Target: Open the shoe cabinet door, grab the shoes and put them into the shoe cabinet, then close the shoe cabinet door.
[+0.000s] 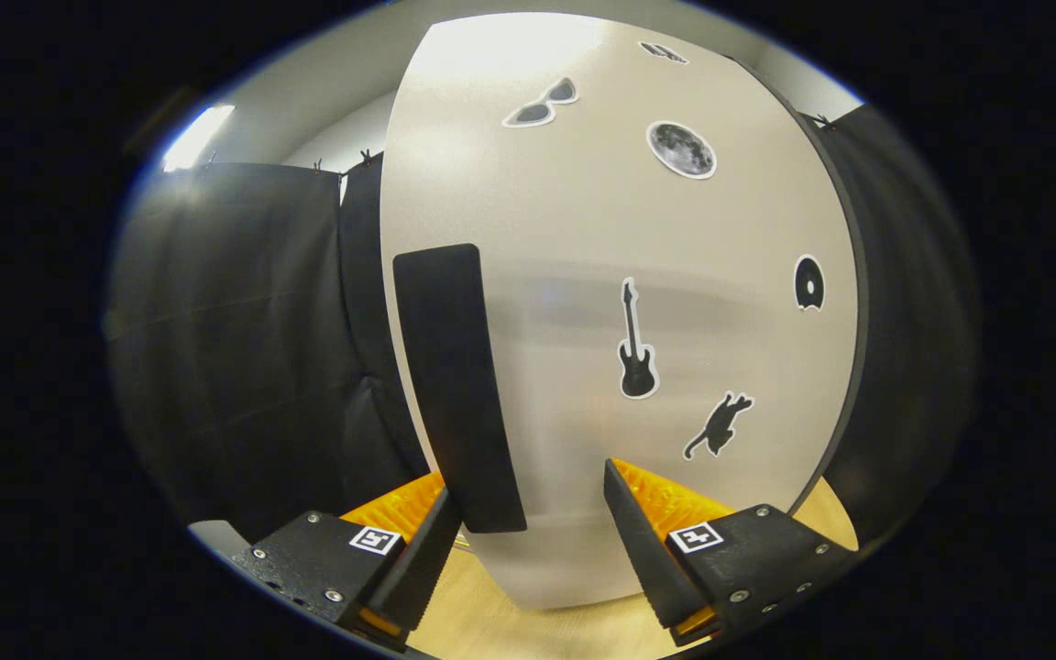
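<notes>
While the gripper (528, 513) gapes wide, the cabinet door (620, 275) stands just ahead (black handle (456, 385) by one finger).

The cabinet door (583, 275) is a smooth, pale panel with a soft satin sheen. Its handle (456, 385) is a matt black strip, foam-like. Flat glossy stickers (638, 344) dot the door. The floor (528, 628) looks like light wood. The wall (235, 348) is matt cloth.

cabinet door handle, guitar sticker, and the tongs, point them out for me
handle (460, 385), gripper view, middle of the dark vertical bar on the door.
guitar sticker (637, 344), gripper view, on its neck above the body.
tongs (528, 541), gripper view, midway between the open fingertips.
</notes>
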{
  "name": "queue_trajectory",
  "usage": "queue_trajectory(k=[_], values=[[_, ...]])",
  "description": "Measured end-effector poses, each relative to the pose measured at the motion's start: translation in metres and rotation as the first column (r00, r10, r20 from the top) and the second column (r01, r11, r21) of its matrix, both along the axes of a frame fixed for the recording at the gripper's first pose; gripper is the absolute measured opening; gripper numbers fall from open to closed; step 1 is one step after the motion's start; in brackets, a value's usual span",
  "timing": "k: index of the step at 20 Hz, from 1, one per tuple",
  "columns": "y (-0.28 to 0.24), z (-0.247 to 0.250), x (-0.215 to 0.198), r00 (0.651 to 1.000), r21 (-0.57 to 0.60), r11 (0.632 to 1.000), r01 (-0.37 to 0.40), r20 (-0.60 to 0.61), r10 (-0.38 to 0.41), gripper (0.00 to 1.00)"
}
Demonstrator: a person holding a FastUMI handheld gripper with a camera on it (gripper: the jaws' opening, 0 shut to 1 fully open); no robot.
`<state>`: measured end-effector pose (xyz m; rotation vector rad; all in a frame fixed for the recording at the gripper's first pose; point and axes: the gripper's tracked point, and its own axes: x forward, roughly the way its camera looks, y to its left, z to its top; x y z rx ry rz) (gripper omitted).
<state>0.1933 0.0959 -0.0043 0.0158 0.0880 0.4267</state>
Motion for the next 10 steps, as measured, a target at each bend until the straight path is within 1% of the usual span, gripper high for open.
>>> queue_trajectory(k=[1,3,6,10], values=[[0.003,0.000,0.002,1.000,0.016,1.000,0.004,-0.002,-0.004,0.92],[0.006,0.003,0.007,0.999,0.030,0.999,0.045,0.009,-0.045,0.94],[0.005,0.000,0.019,0.990,-0.017,0.992,0.126,0.063,-0.124,0.95],[0.006,-0.006,0.033,0.975,-0.015,0.980,0.198,0.105,-0.196,0.95]])
